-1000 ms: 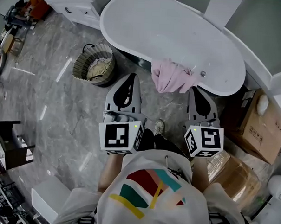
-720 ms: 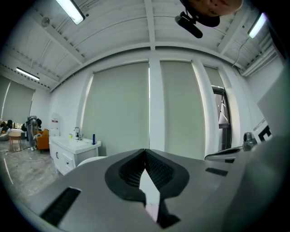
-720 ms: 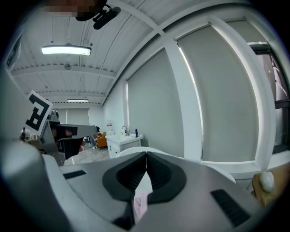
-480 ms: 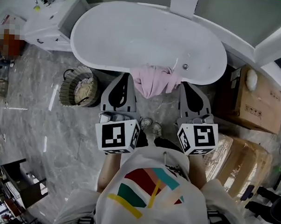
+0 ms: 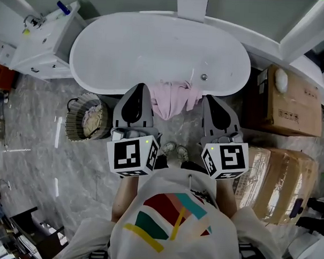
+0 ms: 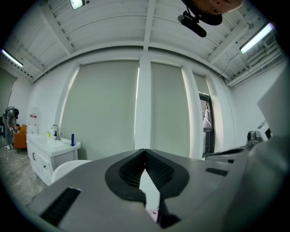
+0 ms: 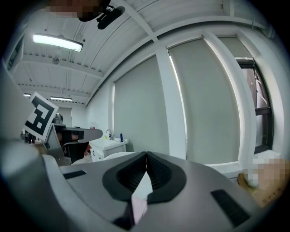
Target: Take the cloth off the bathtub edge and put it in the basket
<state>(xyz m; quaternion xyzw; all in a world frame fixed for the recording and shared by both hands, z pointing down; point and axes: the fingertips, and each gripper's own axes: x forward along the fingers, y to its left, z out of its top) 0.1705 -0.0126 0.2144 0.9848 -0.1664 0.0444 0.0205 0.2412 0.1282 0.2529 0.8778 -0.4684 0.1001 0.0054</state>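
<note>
- Holding its two grey jaws pressed together on nothing, the left gripper (image 5: 137,90) hangs just left of the crumpled pink cloth (image 5: 174,97). The right gripper (image 5: 210,100) hangs just right of it, its jaws likewise together and empty.
- Neither gripper grips the cloth. It lies draped over the near edge of the white oval bathtub (image 5: 154,51), between the two sets of jaw tips, with part of it hanging down the tub's near outer wall.
- To take it well, one gripper should, I judge, spread its jaws before moving in; meeting the fabric with jaws together would only push it.
- The best bite looks like a thick fold on the hanging part, so the pads close on several layers and not on the hard rim.
- Lift up and toward the near side, so the far part does not slip into the tub.
- The round woven basket (image 5: 71,129) stands on the grey marbled floor (image 5: 32,163), left of the left gripper and near the tub's left end, with pale fabric in it. The left gripper seems better placed for the carry.
</note>
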